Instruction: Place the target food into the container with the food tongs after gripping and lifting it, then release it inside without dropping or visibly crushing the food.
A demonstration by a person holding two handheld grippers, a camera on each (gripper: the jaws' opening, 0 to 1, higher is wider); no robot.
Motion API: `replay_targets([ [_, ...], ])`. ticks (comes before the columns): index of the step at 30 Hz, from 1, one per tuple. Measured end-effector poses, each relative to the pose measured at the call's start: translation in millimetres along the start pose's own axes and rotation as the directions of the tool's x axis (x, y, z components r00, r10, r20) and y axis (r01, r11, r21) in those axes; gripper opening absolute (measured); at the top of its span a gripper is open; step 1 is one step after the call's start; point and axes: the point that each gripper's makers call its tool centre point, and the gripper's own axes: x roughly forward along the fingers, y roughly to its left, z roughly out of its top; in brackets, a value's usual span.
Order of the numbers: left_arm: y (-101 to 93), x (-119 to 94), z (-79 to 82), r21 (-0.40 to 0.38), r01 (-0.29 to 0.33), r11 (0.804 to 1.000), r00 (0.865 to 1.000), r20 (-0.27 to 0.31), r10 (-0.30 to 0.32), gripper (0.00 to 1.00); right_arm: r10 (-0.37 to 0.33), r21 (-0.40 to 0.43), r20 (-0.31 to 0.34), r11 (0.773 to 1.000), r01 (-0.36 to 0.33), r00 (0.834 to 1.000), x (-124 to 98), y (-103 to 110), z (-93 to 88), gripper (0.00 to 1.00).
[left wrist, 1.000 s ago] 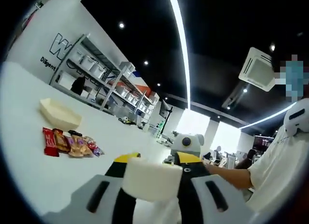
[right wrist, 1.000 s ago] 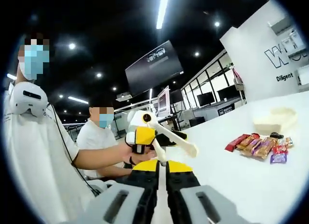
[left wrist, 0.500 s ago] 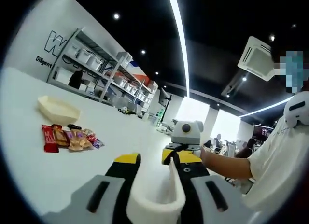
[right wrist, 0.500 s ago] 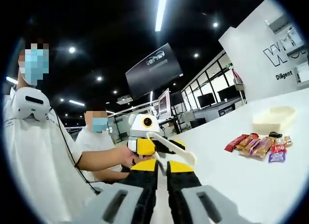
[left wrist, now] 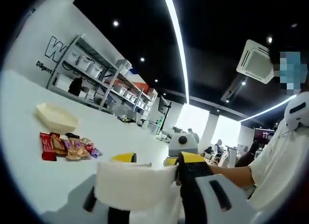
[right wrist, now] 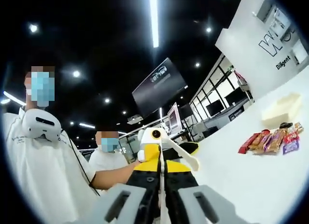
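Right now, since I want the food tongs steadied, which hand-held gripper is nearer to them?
Left: the left hand-held gripper clamps the food tongs at their broad end. The right hand-held gripper faces them from beyond their tips; whether it touches them is unclear.

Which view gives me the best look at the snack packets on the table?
The left gripper view: the snack packets lie unobstructed beside the cream container, packets separable. The right gripper view shows them too, but they sit near the picture's edge, squeezed by the fisheye.
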Motion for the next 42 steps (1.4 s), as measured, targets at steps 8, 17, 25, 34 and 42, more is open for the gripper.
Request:
replay_targets([
  [8, -3.4, 4, 1.2, -0.024, 0.003, 1.0, 1.0, 0.01, -0.003, 0.32, 0.014, 0.005, 0.043, 1.0, -0.014, 0.999, 3, 1, 2.5, 0.0],
  [17, -6.9, 0, -17.9, -0.024, 0.033, 0.999, 0.993, -0.115, -0.036, 0.29, -0.013, -0.066, -0.11, 0.998, 0.006, 0.994, -1, 0, -20.4, 0.0],
  [25, -4.8, -1, -26.9, 0.005, 0.025, 1.0, 0.984, -0.176, -0.023, 0.29, -0.037, -0.073, -0.288, 0.997, 0.017, 0.957, 1, -4, -47.1, 0.0],
  [34, -0.9, 2, -11.1, 0.008, -0.001, 1.0, 0.993, -0.12, 0.002, 0.32, 0.0, -0.11, -0.178, 0.994, -0.02, 0.984, 12, -2, -42.5, 0.0],
  [42, -2.8, 0, -7.3, 0.015, 0.0, 1.0, 0.996, -0.09, 0.002, 0.33, 0.033, -0.099, -0.129, 0.994, -0.045, 0.991, 14, 2, -35.9, 0.0],
])
